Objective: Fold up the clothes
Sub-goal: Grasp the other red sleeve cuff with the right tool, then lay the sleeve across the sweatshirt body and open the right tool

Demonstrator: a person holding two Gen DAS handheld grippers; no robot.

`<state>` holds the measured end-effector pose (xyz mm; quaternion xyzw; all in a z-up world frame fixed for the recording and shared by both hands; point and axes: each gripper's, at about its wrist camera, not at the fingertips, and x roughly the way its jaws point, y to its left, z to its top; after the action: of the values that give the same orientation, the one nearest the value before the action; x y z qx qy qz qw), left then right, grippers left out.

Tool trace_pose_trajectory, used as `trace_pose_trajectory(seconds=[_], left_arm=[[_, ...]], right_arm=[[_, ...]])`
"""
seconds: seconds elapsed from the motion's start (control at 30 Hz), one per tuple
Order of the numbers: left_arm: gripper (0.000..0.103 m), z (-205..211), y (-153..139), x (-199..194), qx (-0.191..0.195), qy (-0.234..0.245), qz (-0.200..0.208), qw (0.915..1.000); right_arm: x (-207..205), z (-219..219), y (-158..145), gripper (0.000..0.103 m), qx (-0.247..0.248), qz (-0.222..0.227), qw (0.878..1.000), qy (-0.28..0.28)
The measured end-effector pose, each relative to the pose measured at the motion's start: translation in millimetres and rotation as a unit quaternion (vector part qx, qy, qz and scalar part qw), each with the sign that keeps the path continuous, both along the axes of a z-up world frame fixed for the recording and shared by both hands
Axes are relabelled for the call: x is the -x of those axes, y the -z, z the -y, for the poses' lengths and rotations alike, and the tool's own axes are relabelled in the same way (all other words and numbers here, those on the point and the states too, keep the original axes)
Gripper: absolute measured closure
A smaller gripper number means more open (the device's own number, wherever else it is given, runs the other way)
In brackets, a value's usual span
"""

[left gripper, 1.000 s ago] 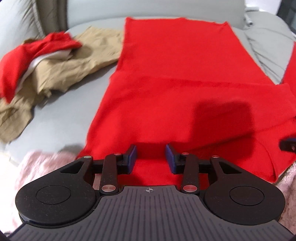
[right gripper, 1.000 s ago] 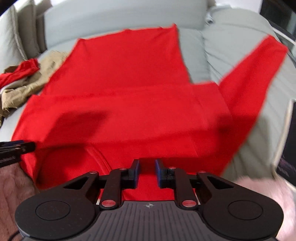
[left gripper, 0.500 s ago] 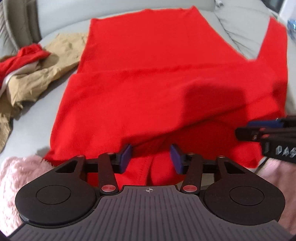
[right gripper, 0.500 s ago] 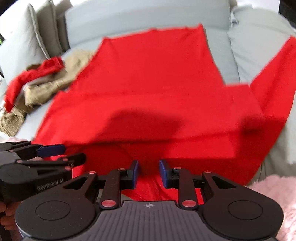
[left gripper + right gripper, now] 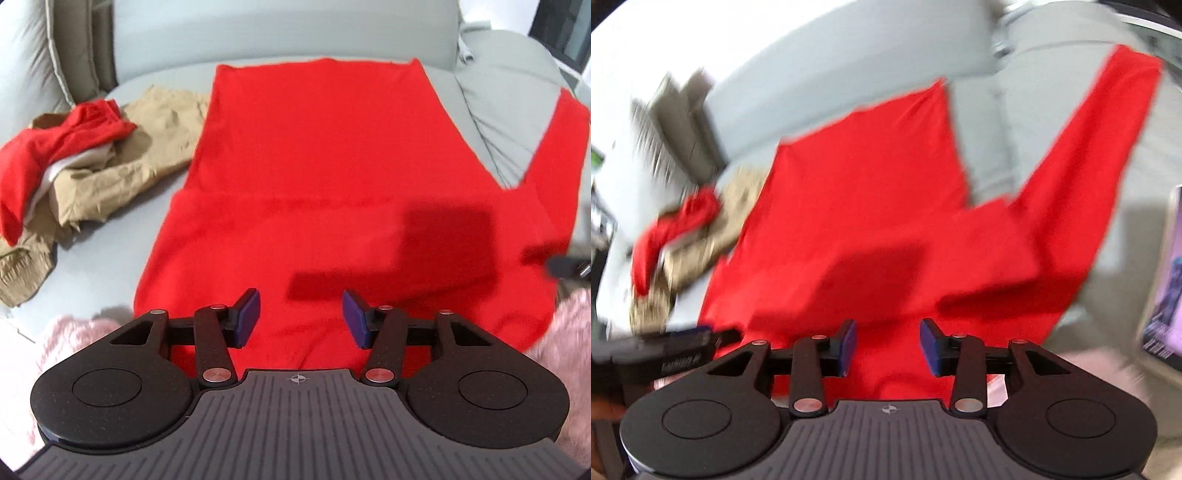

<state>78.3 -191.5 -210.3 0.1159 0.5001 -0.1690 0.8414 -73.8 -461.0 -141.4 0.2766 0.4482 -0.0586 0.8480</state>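
Across the grey sofa (image 5: 96,288) a big red garment (image 5: 317,155) is lying spread out, one sleeve (image 5: 1108,147) trailing off to the right. Off to its left a tan and red clothes pile (image 5: 103,166) is sitting crumpled. Left gripper (image 5: 301,317) is hovering over the near hem, jaws apart and gripping nothing. Right gripper (image 5: 888,345) has just been opening, nothing pinched between its blue pads (image 5: 929,345).
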Motion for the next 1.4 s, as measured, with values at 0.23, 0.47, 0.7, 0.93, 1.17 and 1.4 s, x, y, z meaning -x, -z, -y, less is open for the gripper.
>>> trace_pose_trajectory(seconds=[0.23, 0.47, 0.7, 0.93, 1.17, 1.4], left_arm=[[0.047, 2.6, 8.0, -24.4, -0.014, -0.034, -0.004, 0.9993], [0.047, -5.6, 22.3, -31.6, -0.043, -0.066, -0.019, 0.9967], [0.047, -11.3, 32.4, -36.2, -0.083, -0.081, -0.024, 0.9929], [0.047, -17.0, 37.4, -41.2, -0.099, -0.082, -0.022, 0.9914], [0.047, -15.2, 38.3, -40.8, -0.105, -0.067, -0.016, 0.9921], [0.047, -17.7, 35.2, -37.4, -0.096, -0.066, -0.008, 0.9932]], right_arm=[[4.3, 130.8, -14.5, 0.058, 0.013, 0.07, 0.991, 0.111], [-15.6, 243.6, -8.6, 0.044, 0.03, 0.112, 0.966, 0.23], [-63.7, 314.5, 12.0, 0.045, 0.072, 0.113, 0.95, 0.282], [-99.9, 349.1, 38.5, 0.045, 0.104, 0.066, 0.946, 0.3], [-107.3, 355.8, 42.1, 0.087, 0.103, 0.081, 0.953, 0.274], [-102.6, 334.8, -3.4, 0.094, 0.166, 0.11, 0.954, 0.224]])
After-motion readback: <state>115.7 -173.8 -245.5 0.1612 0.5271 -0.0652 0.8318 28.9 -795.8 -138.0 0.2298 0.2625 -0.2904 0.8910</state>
